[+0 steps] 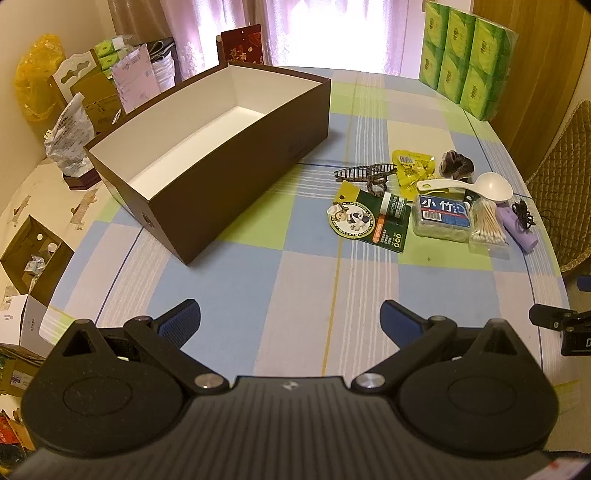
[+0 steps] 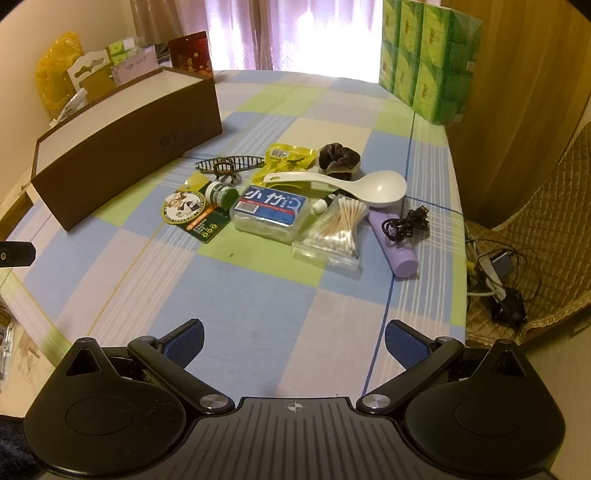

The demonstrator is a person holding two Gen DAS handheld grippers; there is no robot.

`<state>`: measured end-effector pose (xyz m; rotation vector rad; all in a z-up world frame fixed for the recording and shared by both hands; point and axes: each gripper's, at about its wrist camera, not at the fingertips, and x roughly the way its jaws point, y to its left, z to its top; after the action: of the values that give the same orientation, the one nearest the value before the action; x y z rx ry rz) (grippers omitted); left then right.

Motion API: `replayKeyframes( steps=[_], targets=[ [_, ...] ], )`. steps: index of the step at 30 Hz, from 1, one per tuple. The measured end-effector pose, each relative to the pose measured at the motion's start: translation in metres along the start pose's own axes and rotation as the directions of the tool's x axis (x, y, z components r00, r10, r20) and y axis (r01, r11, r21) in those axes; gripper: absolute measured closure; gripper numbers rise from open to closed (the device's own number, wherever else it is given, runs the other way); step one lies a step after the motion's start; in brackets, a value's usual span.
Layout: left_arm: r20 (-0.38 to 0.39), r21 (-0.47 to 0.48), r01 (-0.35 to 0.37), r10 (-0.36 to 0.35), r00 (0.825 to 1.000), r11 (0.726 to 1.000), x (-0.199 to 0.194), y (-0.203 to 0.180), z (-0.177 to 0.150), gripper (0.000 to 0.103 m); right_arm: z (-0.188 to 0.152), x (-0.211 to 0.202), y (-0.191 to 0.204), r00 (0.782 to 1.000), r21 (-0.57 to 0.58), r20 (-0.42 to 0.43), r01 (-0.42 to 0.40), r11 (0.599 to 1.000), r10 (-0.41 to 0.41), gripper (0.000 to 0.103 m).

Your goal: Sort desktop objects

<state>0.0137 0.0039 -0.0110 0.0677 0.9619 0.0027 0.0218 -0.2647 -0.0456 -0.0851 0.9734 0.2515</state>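
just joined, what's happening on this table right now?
Nothing is being handled yet. The left gripper and right gripper both hang open and empty over the checked tablecloth. The brown box sits empty. The clutter is still in one pile beside it: white spoon, floss pick box, cotton swabs, purple tube, hair clip, scrunchie. Sorting has not begun.

tissue packs (image 1: 463, 55) | yellow bag (image 1: 37, 79) | curtains (image 2: 295, 33) | wicker chair (image 2: 546, 236)
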Motion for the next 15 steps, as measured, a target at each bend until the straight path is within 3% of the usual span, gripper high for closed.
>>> replayKeyframes(
  steps=[15],
  targets=[
    [-0.053, 0.014, 0.042, -0.041, 0.998, 0.999, 0.018, -0.003, 0.008, 0.001, 0.002, 0.007, -0.006, 1.000, 0.026, -0.012, 0.009, 1.000, -0.008, 0.002]
  ],
)
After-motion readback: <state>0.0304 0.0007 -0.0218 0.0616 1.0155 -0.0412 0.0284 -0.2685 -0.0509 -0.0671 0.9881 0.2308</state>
